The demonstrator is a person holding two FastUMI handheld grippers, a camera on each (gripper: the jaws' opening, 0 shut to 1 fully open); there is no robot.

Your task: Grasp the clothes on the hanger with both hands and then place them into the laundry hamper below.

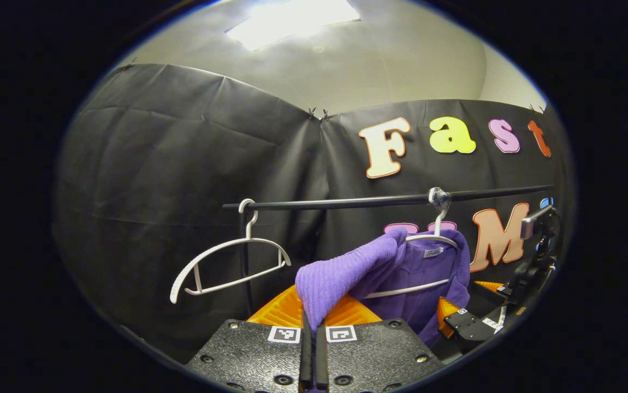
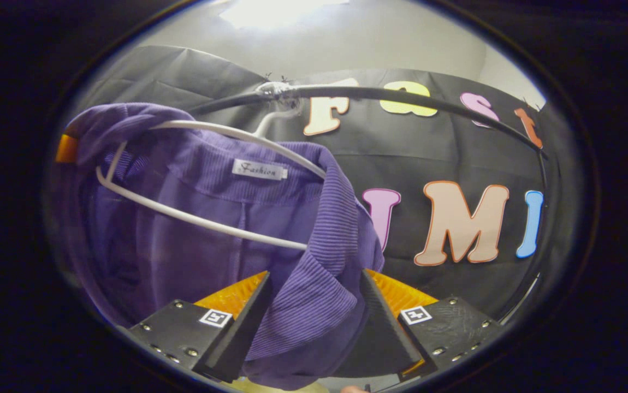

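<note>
Purple ribbed shirt, collar tag showing, hangs on a white hanger at the frame's lower right in the left gripper view. Left gripper, bottom centre: fingers closed together, pinching a pulled-out fold of the shirt. Right gripper: fingers spread wide either side of the shirt's edge, not pressing it. Left gripper view adds a bare hanger at left, on the black rail.

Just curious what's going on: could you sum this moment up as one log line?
left tool: shut on shirt | right tool: open around shirt edge, not closed | shirt: on hanger on rail | spare hanger: bare
</note>
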